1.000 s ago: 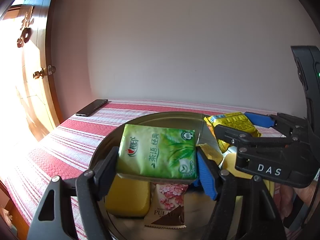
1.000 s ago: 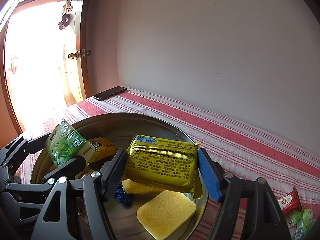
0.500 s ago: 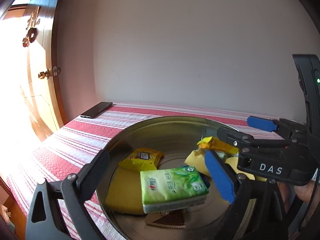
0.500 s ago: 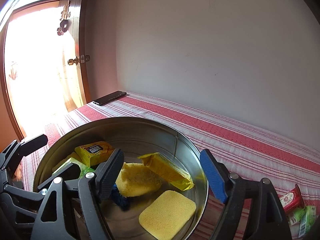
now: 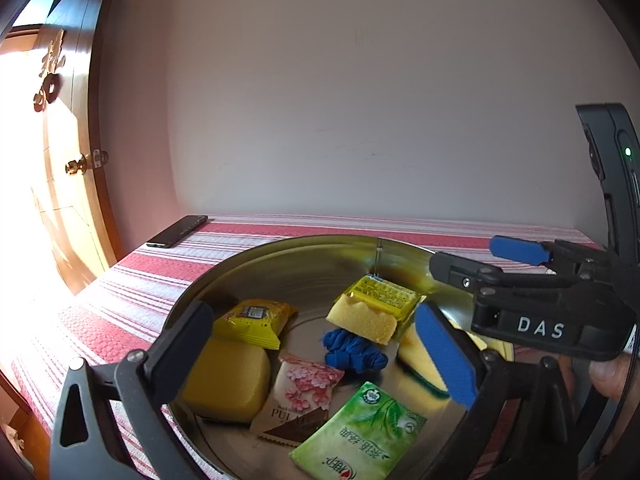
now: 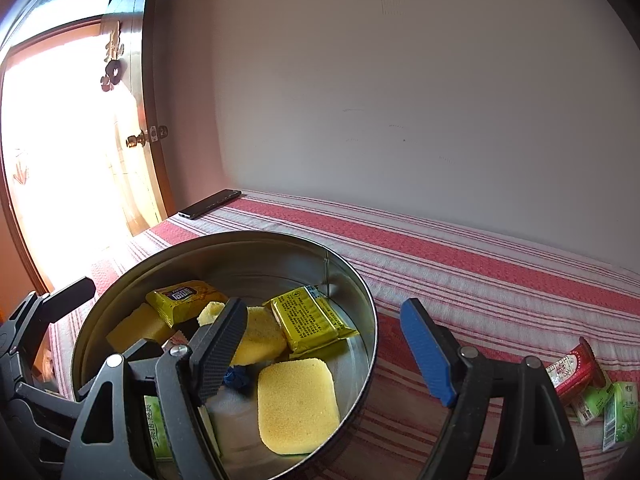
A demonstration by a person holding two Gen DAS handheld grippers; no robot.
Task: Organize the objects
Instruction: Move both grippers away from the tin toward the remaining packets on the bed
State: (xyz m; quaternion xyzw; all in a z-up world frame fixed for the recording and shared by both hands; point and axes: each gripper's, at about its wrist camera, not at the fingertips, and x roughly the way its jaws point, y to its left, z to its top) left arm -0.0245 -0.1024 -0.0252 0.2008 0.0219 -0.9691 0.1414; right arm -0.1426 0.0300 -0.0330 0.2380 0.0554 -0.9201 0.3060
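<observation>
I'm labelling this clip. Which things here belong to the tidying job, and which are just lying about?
Job:
round tin
green tissue pack
yellow packet
sponge
snacks still on the cloth

Lying about:
phone
door

Plain wall [image 5: 360,100], sunlit wood door [image 6: 136,120]

tin [image 5: 304,256]: you see smooth, shiny metal
sponges [image 6: 298,408]: matt, rough, porous foam
snack packets [image 6: 310,316]: glossy, crinkled plastic film
bedcover [image 6: 460,268]: matt, woven, striped cloth
door [image 5: 68,200]: polished wood, brass-looking knob
gripper pads [image 6: 426,352]: matt blue plastic
</observation>
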